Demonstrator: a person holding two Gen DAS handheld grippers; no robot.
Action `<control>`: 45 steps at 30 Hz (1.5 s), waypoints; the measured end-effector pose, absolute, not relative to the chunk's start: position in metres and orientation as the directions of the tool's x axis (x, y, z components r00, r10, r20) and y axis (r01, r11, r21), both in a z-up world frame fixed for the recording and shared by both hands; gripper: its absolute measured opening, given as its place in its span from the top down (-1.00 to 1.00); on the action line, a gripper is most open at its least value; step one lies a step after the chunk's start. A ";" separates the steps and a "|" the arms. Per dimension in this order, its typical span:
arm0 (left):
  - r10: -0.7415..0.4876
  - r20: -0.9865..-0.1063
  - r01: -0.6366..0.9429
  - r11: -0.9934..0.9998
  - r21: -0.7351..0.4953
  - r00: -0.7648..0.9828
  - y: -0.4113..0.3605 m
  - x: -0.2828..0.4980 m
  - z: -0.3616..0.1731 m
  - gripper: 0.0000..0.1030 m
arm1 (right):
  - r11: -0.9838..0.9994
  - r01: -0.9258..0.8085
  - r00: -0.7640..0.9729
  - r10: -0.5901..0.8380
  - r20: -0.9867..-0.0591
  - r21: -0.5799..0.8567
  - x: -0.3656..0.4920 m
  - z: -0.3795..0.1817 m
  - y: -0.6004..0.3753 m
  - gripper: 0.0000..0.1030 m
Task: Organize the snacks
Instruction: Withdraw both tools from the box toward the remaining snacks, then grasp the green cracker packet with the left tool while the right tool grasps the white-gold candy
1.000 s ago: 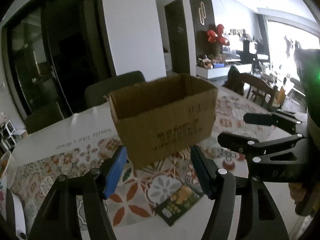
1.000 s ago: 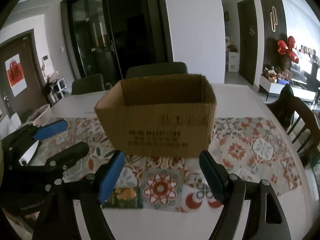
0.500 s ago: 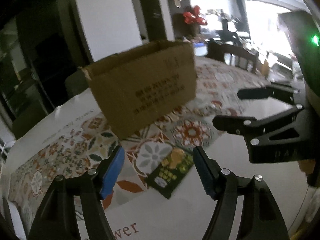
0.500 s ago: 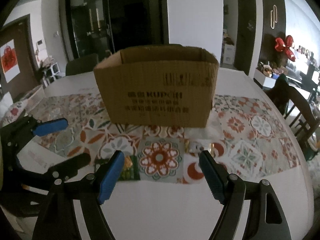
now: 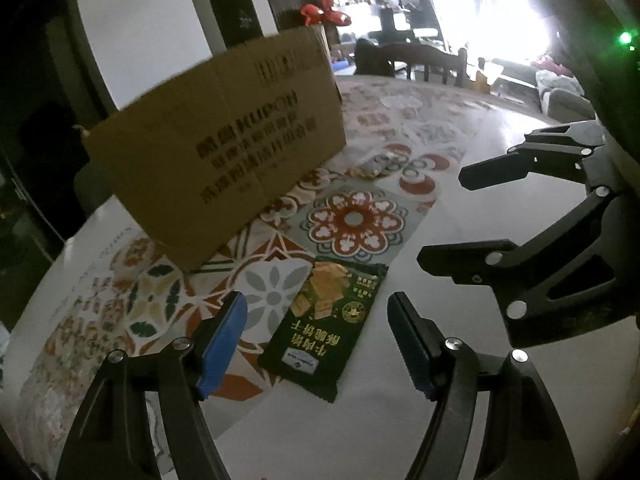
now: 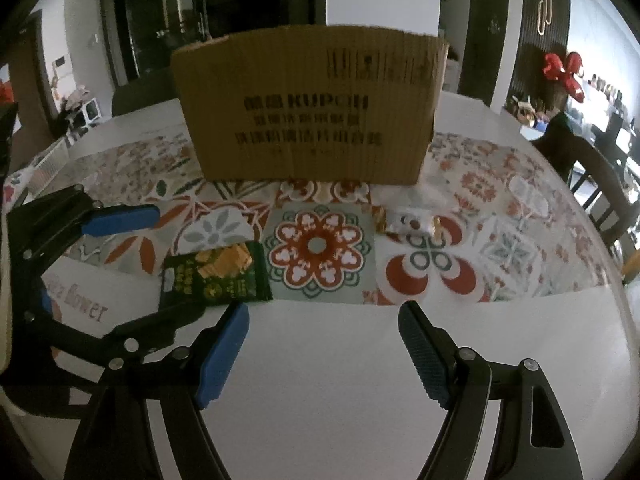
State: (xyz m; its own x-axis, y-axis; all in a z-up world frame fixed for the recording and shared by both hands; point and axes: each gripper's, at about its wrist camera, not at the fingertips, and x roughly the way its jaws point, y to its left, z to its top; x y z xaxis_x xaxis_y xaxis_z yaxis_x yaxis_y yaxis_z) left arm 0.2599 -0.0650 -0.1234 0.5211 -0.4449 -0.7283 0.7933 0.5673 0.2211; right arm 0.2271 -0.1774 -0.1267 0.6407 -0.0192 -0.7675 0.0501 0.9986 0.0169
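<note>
"KUPON" on cardboard box (image 6: 308, 108); "flower" on tablecloth (image 6: 86, 308)

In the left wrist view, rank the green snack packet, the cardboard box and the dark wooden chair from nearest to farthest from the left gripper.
1. Green snack packet, lying flat between the left gripper's open fingers.
2. Cardboard box, behind it, upper left.
3. Dark wooden chair, far back beyond the table.

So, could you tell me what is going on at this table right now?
A person holds a gripper in each hand above snacks to be sorted. The left gripper, its fingers just opening wider, hangs over a green snack packet, not gripping it. The right gripper is open and empty. A small wrapped snack lies before the cardboard box.
</note>
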 end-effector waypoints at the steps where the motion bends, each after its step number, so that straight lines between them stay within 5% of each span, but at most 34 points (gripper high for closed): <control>1: -0.445 -0.732 0.797 0.563 0.220 0.516 -0.066 0.261 -0.126 -0.40 | 0.998 0.054 0.633 -0.022 -0.773 0.015 0.229 -0.130 -0.177 -0.51; 14: -0.466 -0.796 0.823 0.564 0.068 0.385 -0.070 0.288 -0.144 -0.39 | 0.997 0.074 0.609 -0.032 -0.793 0.017 0.241 -0.141 -0.178 -0.51; 18: -0.487 -0.798 0.811 0.585 0.003 0.354 -0.068 0.290 -0.145 -0.11 | 0.996 0.083 0.606 -0.029 -0.795 0.027 0.243 -0.143 -0.181 -0.51; 24: -0.472 -0.797 0.777 0.630 -0.005 0.377 -0.067 0.282 -0.144 0.05 | 0.995 0.082 0.610 -0.009 -0.792 0.052 0.242 -0.143 -0.185 -0.51; 45: -0.377 -0.752 0.422 0.895 -0.145 0.541 -0.093 0.268 -0.117 0.08 | 0.995 -0.099 0.657 0.087 -0.749 0.028 0.261 -0.121 -0.238 -0.51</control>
